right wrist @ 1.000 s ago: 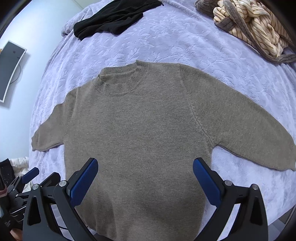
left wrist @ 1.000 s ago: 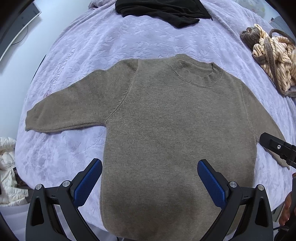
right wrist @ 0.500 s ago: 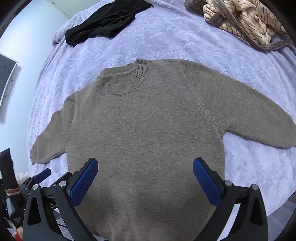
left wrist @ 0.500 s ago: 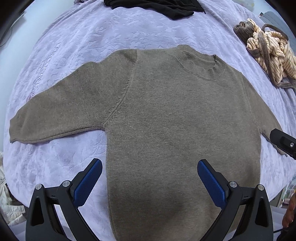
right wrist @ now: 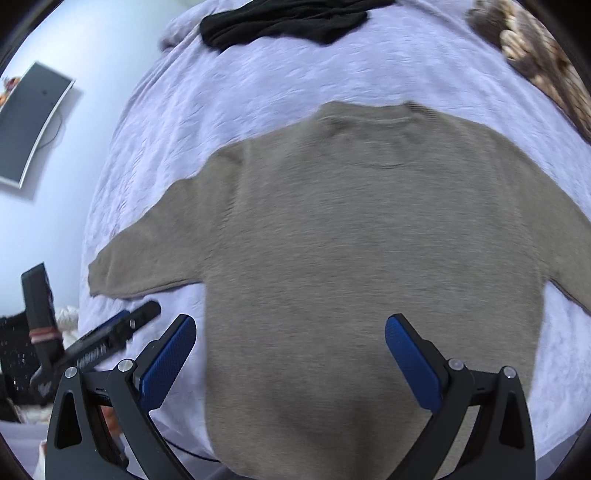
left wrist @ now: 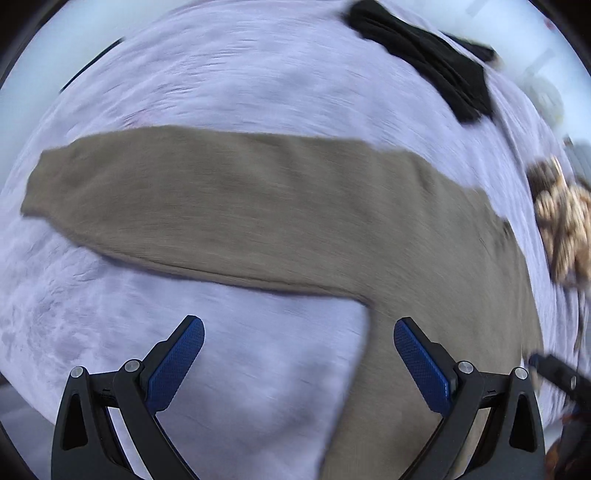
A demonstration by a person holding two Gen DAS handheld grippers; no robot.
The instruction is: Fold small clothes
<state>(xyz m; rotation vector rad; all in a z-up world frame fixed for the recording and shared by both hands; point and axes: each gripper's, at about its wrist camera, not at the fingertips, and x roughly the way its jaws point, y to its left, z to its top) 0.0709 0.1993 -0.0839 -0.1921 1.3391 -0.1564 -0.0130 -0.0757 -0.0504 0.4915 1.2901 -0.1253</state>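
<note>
An olive-brown knit sweater (right wrist: pixel 369 258) lies flat on the lavender bedspread (right wrist: pixel 258 81), sleeves spread. In the left wrist view its left sleeve (left wrist: pixel 221 206) stretches across the frame. My left gripper (left wrist: pixel 297 362) is open and empty, over bare bedspread just below that sleeve, beside the sweater's side edge. My right gripper (right wrist: pixel 290 358) is open and empty above the sweater's lower body. The left gripper also shows in the right wrist view (right wrist: pixel 110 332) near the sleeve cuff.
A black garment (left wrist: pixel 432 62) lies at the far side of the bed, also in the right wrist view (right wrist: pixel 280 18). A striped beige garment (left wrist: pixel 561 218) is bunched at the right edge. A dark monitor (right wrist: pixel 29 122) hangs on the wall beyond the bed's left edge.
My left gripper has swung left, from over the sweater's body to the bedspread under the left sleeve. My right gripper has shifted left as well. Both views are motion-blurred.
</note>
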